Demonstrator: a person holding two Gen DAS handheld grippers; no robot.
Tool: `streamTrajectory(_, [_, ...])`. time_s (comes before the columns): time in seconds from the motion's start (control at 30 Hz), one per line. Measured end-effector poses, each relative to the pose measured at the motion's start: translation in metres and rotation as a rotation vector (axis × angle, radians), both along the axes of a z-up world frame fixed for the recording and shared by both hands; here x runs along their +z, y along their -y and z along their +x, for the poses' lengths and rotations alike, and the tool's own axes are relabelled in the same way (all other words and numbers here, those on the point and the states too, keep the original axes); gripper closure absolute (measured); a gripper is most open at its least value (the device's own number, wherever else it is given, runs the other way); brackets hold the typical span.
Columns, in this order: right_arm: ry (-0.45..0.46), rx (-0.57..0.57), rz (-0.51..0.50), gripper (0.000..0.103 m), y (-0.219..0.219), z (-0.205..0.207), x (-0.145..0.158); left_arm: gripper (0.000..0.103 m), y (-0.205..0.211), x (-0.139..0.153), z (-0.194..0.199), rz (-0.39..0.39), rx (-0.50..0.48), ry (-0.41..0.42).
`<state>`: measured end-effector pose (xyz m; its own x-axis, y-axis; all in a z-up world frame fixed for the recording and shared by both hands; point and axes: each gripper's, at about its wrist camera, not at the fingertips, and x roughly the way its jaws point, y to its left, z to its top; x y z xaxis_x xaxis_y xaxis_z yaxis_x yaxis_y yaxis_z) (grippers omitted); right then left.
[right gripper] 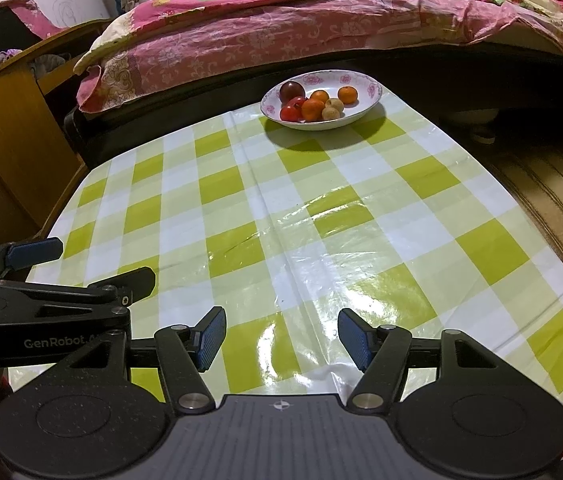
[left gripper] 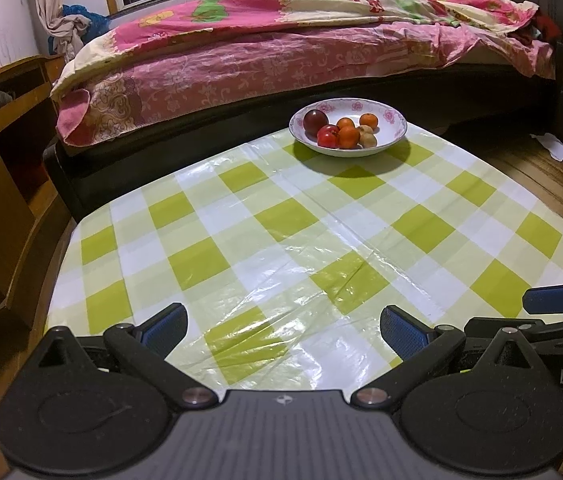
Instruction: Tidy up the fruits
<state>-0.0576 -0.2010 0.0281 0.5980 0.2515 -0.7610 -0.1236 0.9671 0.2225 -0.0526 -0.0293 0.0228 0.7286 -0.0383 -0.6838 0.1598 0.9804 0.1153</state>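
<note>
While the fruits [left gripper: 341, 130] are all sitting together in the flowered bowl [left gripper: 395, 136] at the far edge of the checked tablecloth [left gripper: 281, 240], I am keeping both tools low at the near side, well apart from it. The left gripper [left gripper: 283, 330] is gaping wide and gripping nothing; the right gripper [right gripper: 281, 338] is standing partly spread, also empty. I judge the sorting is finished, or not begun.

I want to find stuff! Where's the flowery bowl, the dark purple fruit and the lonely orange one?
White flowery ceramic bowl [left gripper: 395, 130]: left wrist view, bare right rim.
Dark purple round fruit [left gripper: 315, 119]: left wrist view, its middle.
Small orange round fruit [left gripper: 368, 120]: left wrist view, its middle.
</note>
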Motion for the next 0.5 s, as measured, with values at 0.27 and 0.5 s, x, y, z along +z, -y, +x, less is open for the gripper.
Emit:
streamTrajectory(0.27, [-0.001,0.000,-0.001,0.042,0.0004,0.0002,0.0000,0.000,-0.0005,0.0009,-0.0001,0.006,-0.001,0.004])
streamTrajectory(0.5, [-0.002,0.000,-0.001,0.042,0.0006,0.0002,0.0002,0.000,0.0004,0.0005,-0.0004,0.006,-0.001,0.004])
